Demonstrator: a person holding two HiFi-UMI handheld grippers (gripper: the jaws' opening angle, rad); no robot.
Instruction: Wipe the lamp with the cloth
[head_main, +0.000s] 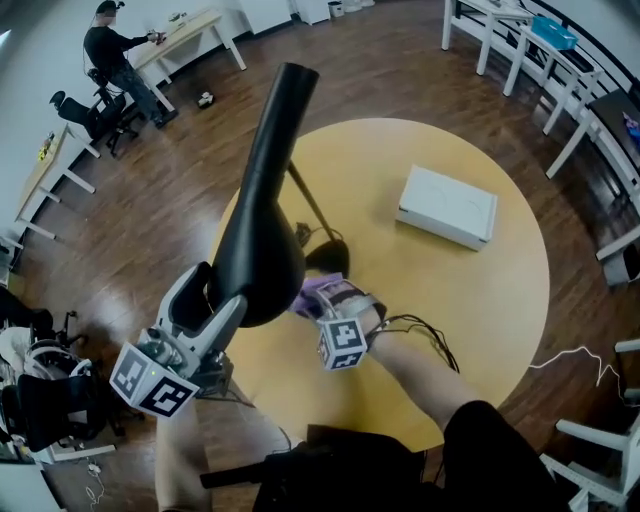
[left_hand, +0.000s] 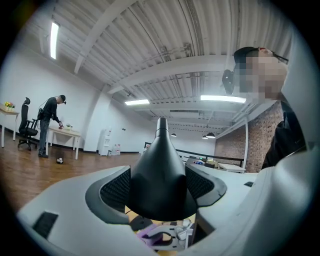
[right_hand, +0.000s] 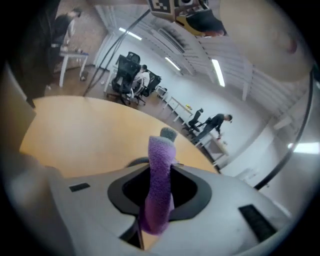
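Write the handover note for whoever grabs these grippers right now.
Left gripper: shut on the lamp shade, steadying it.
Right gripper: shut on the cloth, low by the lamp base, under the shade's rim.
Box: apart on the table, not involved.
Done: lamp and cloth both gripped. How much is wiped can't be told.
Left: probably wipe shade, stem and base.
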